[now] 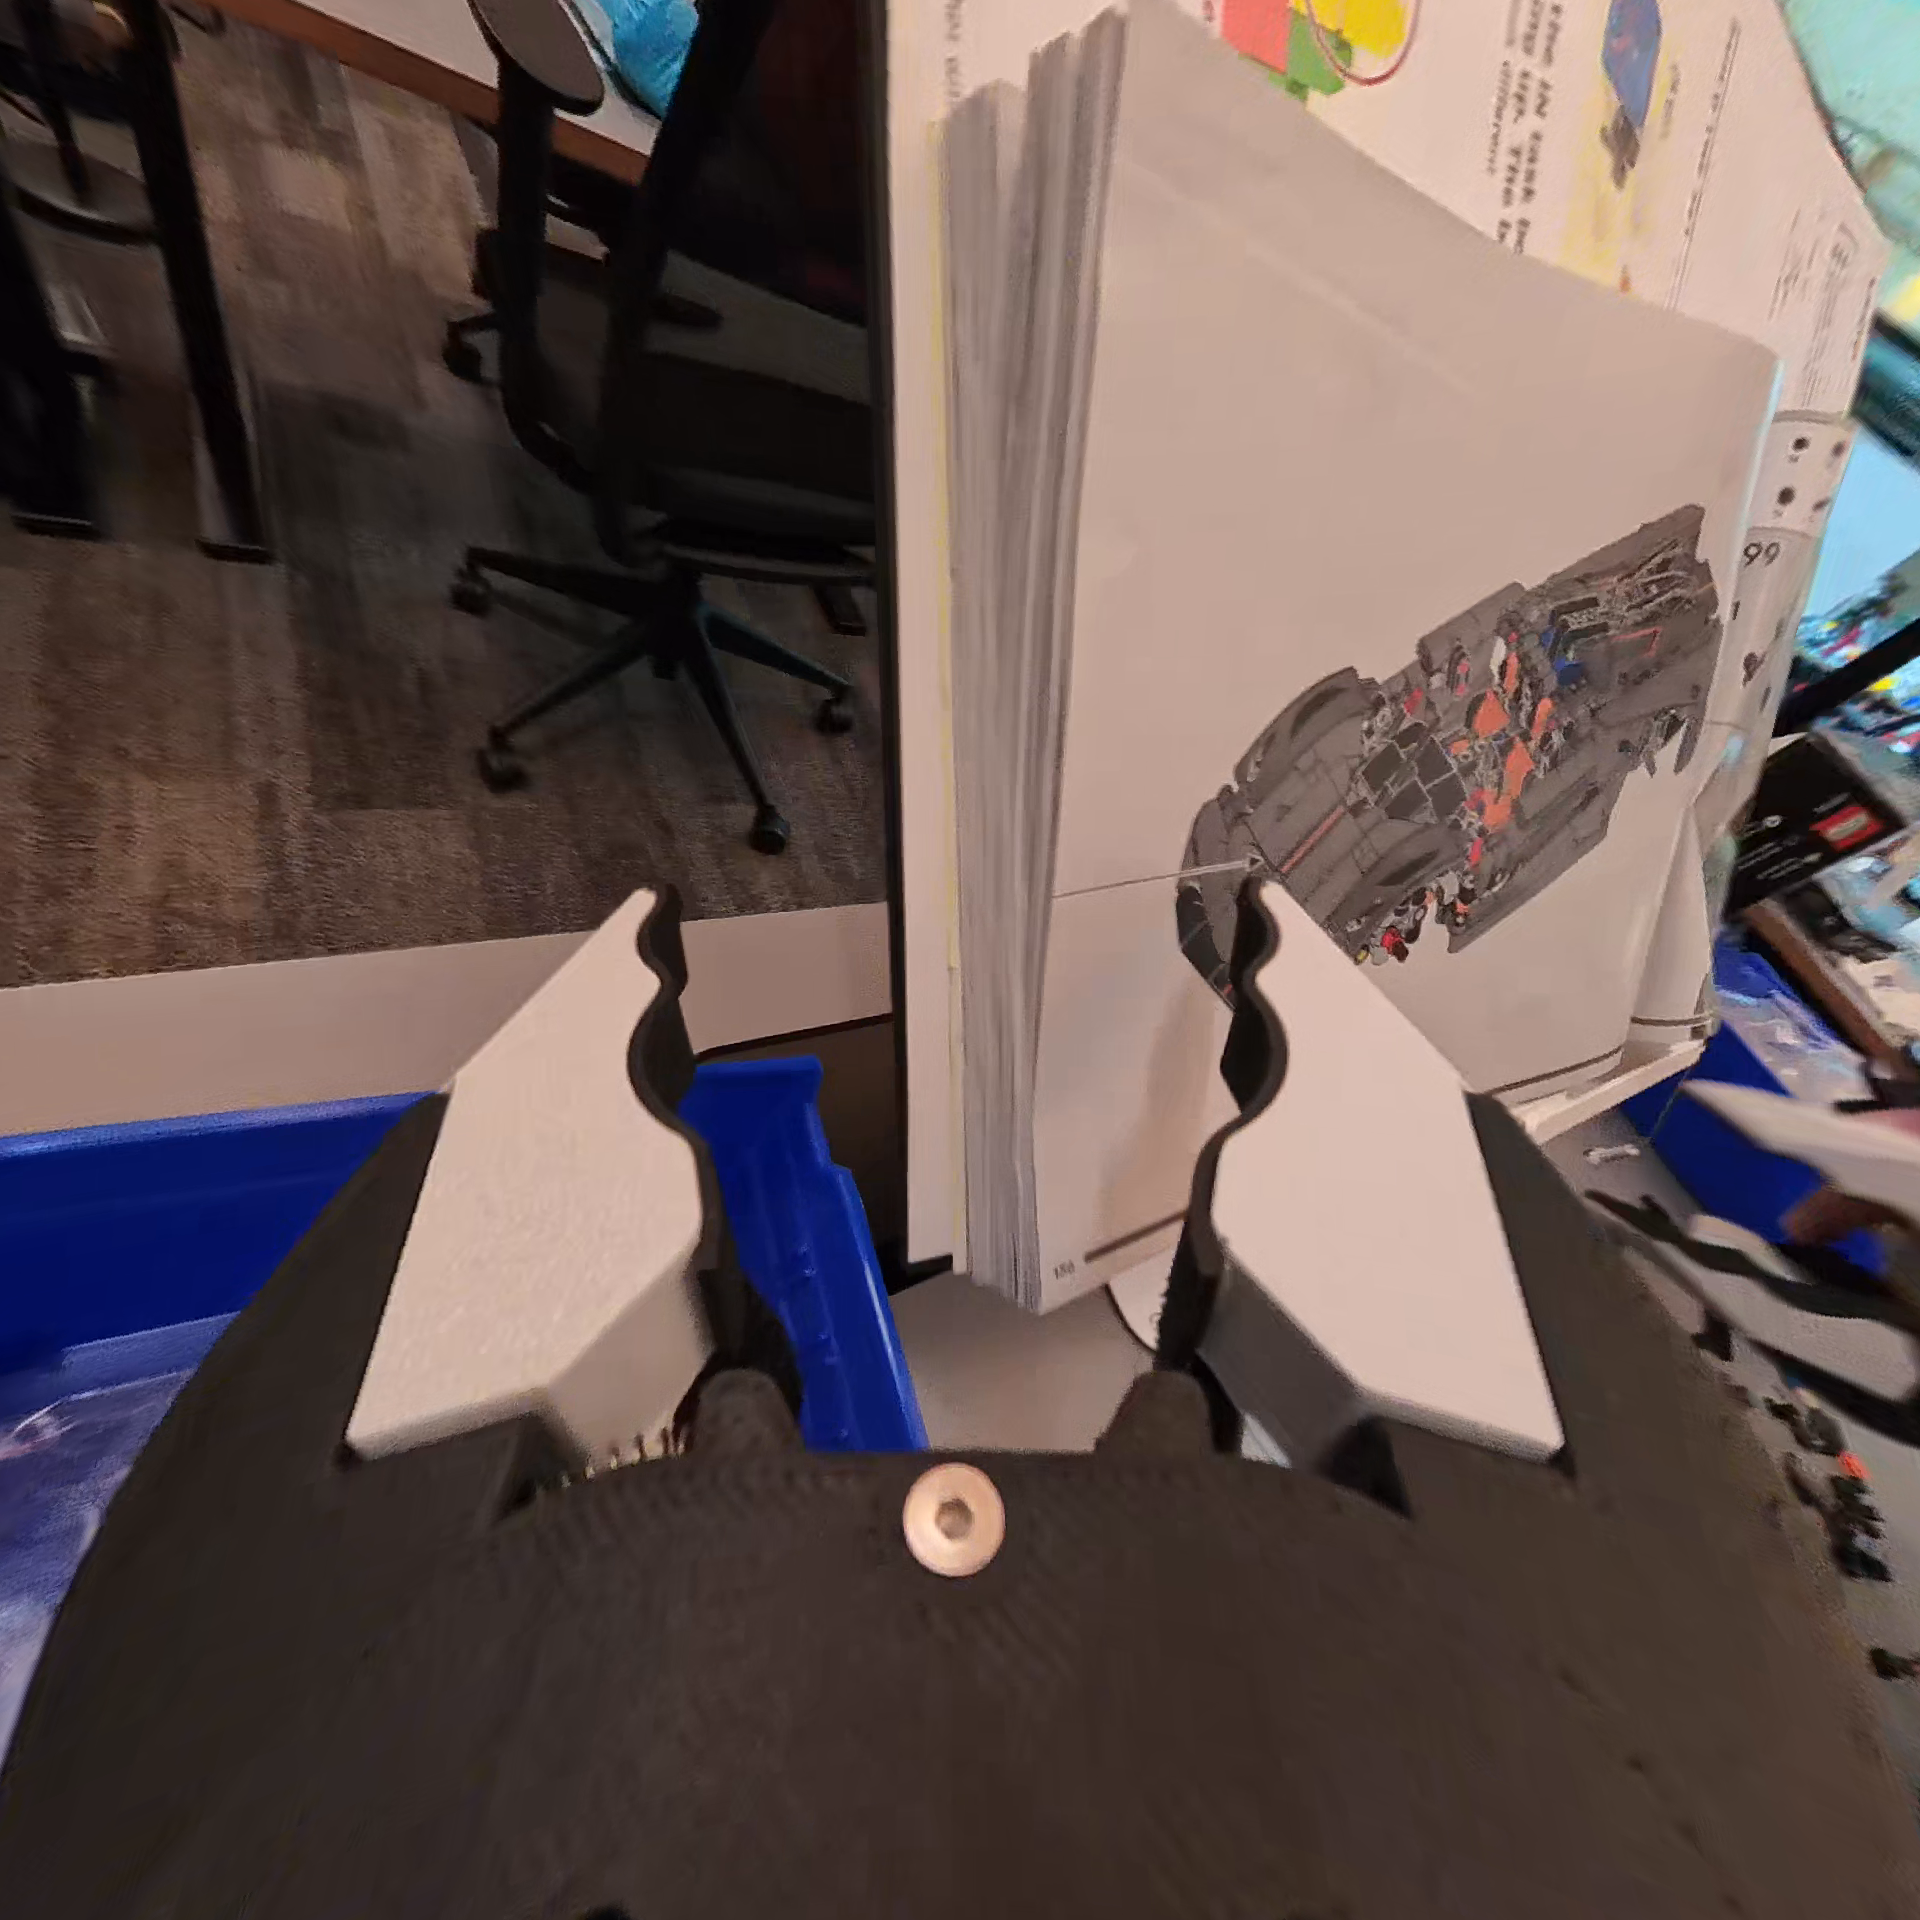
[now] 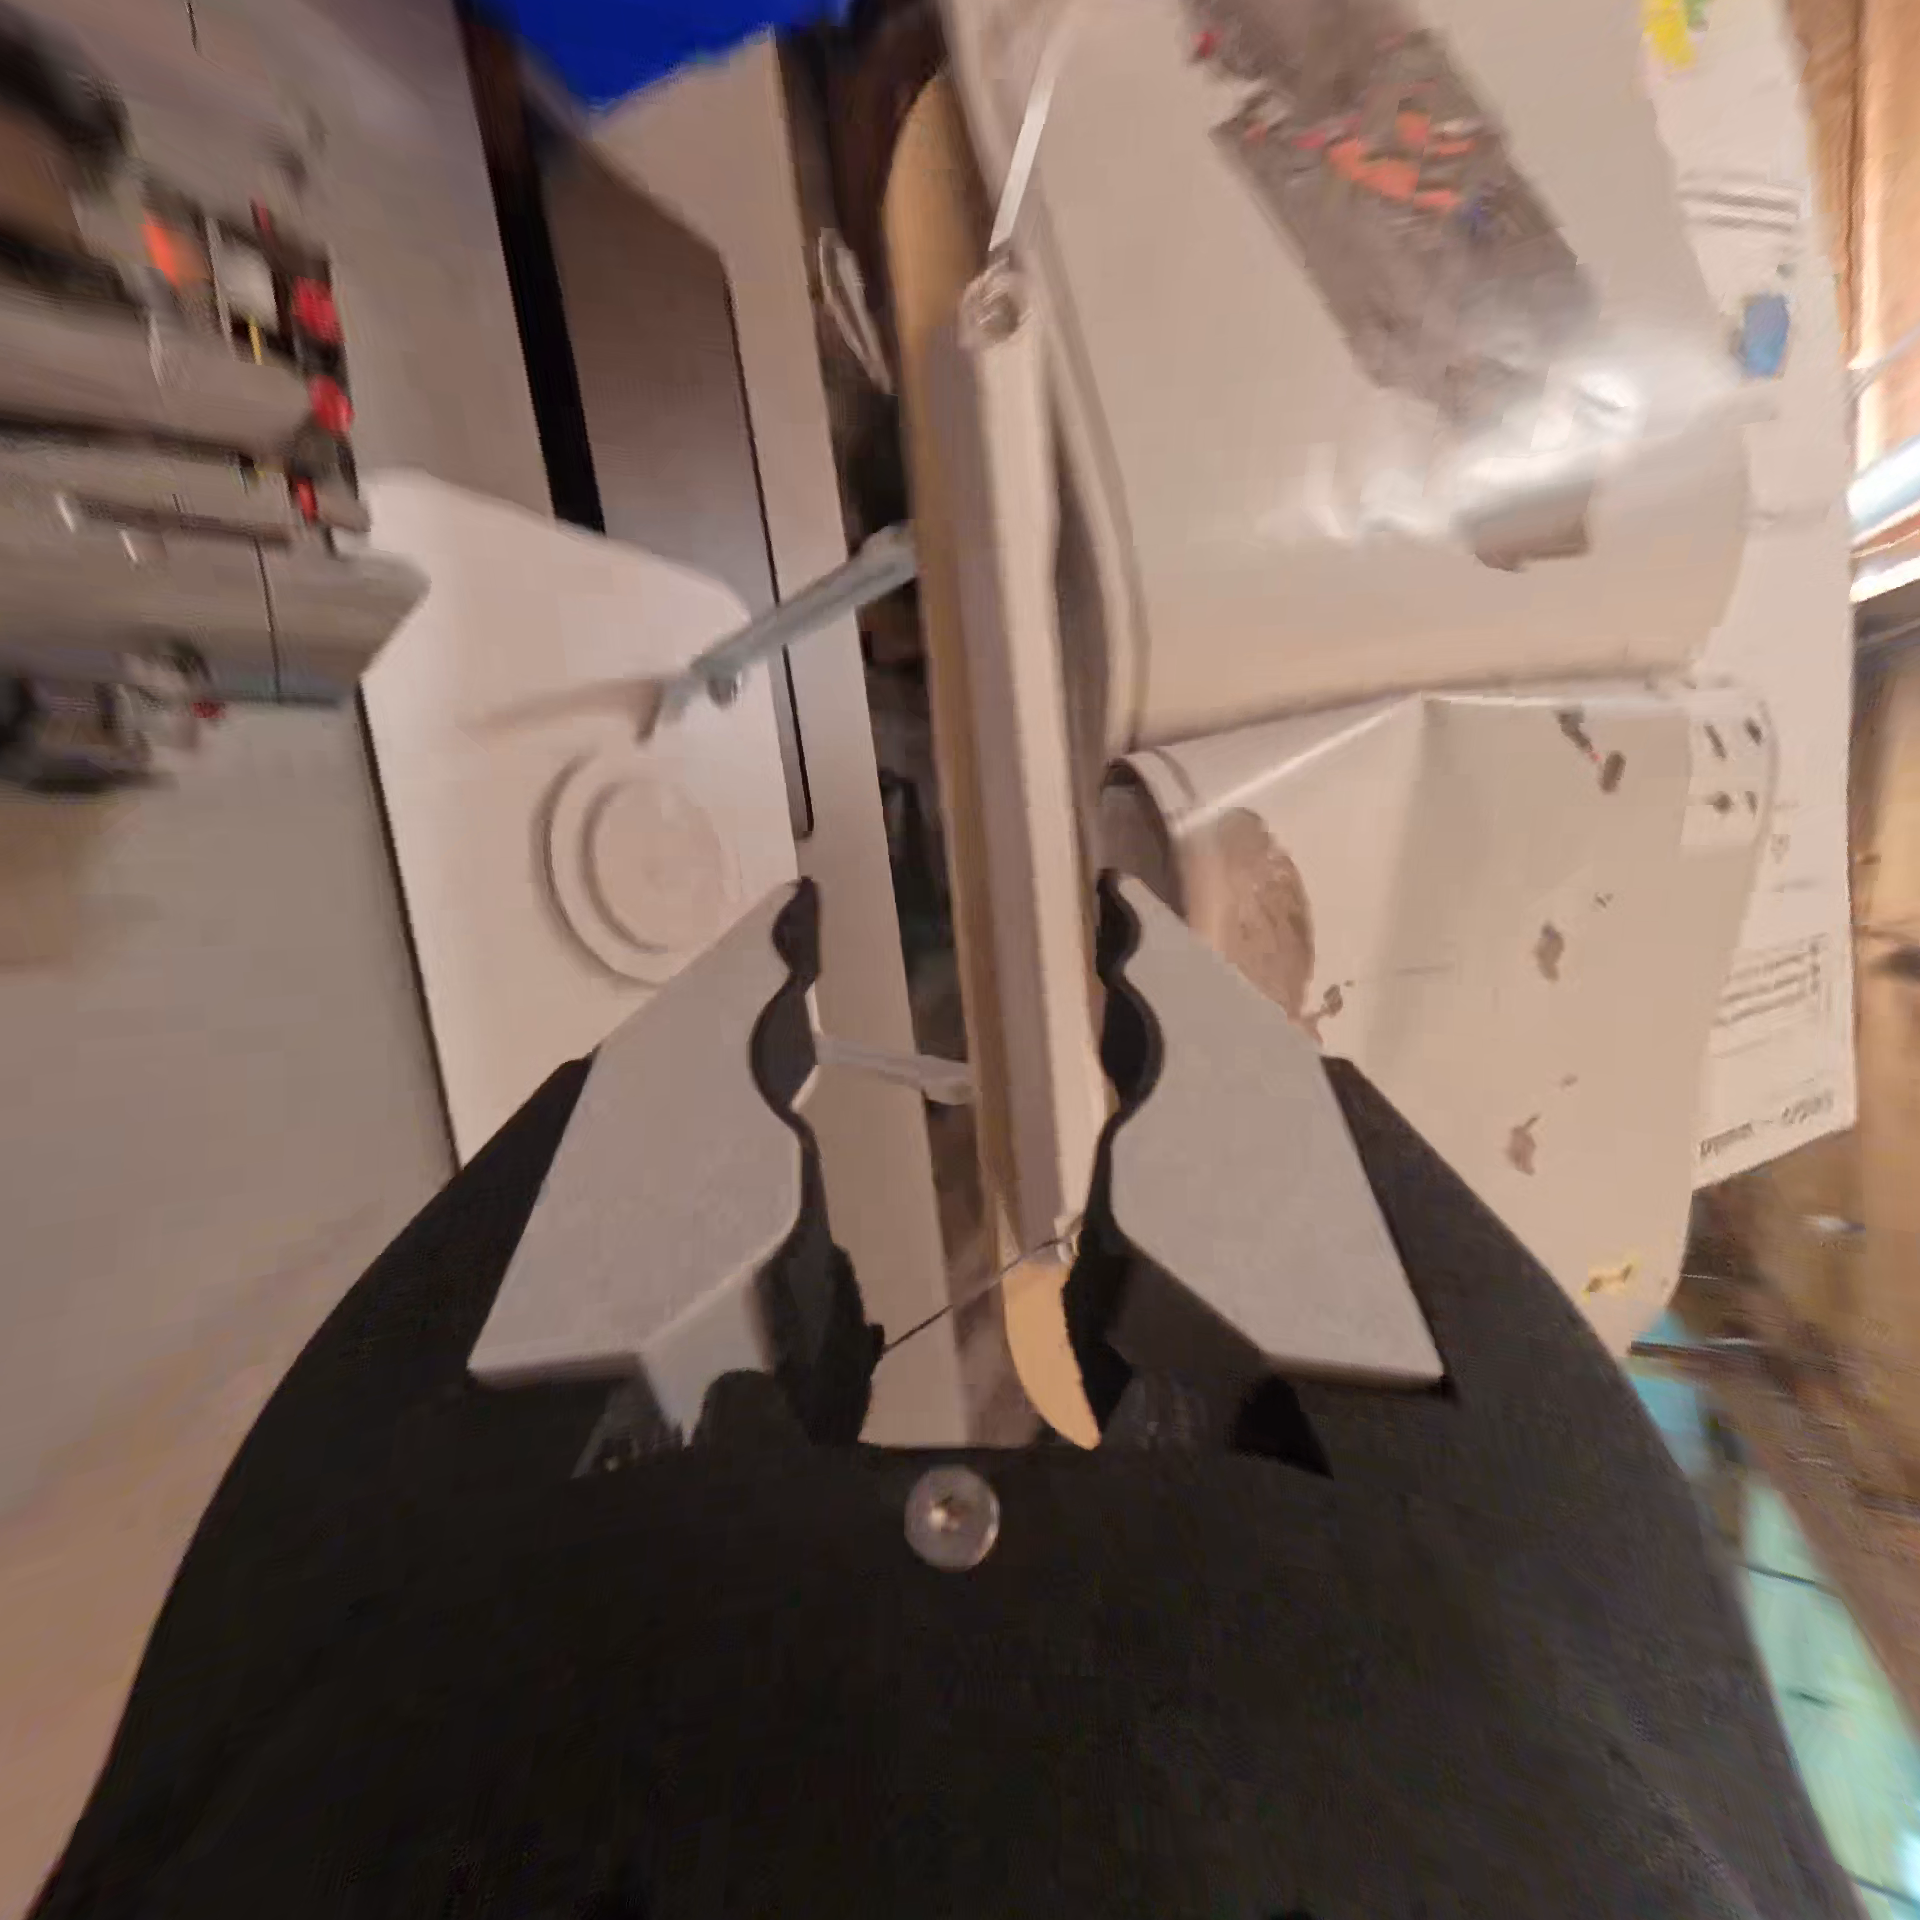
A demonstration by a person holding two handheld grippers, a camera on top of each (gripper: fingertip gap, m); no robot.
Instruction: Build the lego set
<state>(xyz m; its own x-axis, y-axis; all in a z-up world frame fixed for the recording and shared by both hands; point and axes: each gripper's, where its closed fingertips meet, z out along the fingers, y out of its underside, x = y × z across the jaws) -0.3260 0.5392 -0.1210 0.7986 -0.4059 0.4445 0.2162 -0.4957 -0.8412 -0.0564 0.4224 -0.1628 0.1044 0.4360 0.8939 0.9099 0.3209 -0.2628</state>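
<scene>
The instruction booklet (image 1: 1351,582) stands upright on a stand, its pages fanned, open at a picture of a grey car model. My left gripper (image 1: 956,904) is open and empty, with the fanned page edges straight ahead between its fingertips. My right gripper (image 2: 956,894) is open. The thin edge of the stand, a wood strip with a grey panel (image 2: 1008,831), runs between its jaws, close to the right finger. A curled booklet page (image 2: 1403,468) lies just right of it. A grey lego model (image 2: 156,436) shows blurred at the left. The right gripper also shows blurred in the left wrist view (image 1: 1818,1143).
A blue bin (image 1: 790,1247) sits under and left of my left gripper. Small loose lego parts (image 1: 1839,1486) lie at the lower right. An office chair (image 1: 665,436) stands on carpet beyond the table edge. Printed sheets (image 1: 1558,125) hang behind the booklet.
</scene>
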